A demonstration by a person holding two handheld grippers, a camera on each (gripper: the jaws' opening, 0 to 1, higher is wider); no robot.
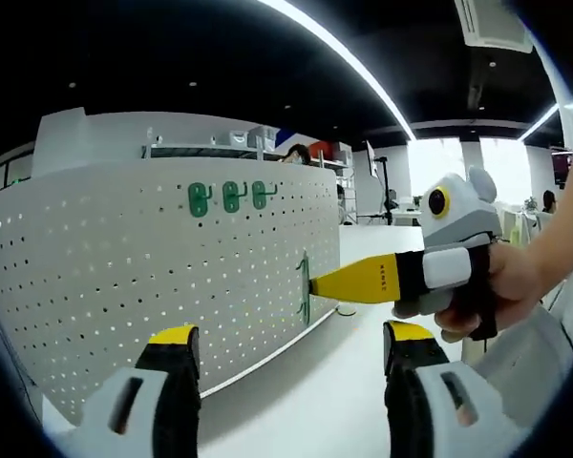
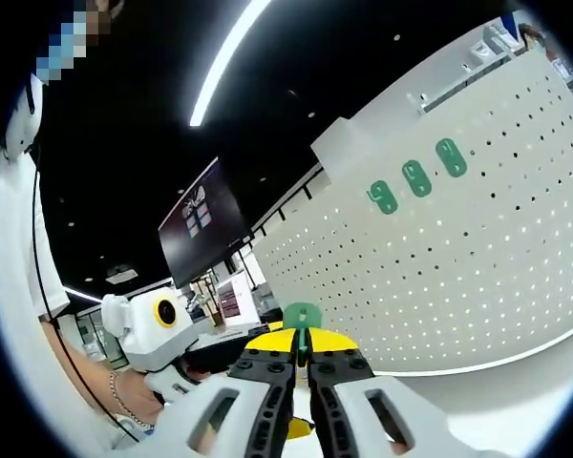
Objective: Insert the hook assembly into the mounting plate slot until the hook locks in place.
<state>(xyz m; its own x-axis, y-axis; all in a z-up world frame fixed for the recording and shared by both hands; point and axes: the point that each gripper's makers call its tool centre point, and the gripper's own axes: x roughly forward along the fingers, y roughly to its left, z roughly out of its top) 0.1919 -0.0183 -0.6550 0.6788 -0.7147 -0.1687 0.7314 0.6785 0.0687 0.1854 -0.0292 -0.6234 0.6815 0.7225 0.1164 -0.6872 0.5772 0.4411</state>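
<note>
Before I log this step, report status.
Right tongs shut on green hook, at pegboard edge. Left tongs open, idle. Three hooks already mounted.

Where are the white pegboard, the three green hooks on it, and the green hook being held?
Pegboard (image 1: 124, 258): left gripper view, bare perforated face.
Three hooks (image 1: 230, 197): left gripper view, middle hook.
Held hook (image 2: 302, 315): right gripper view, green plate above the right gripper (image 2: 302, 361).

Nothing here reads clearly for me — my right gripper (image 1: 310, 283) carries small dark lettering along its yellow jaw, too blurred to make out.
</note>
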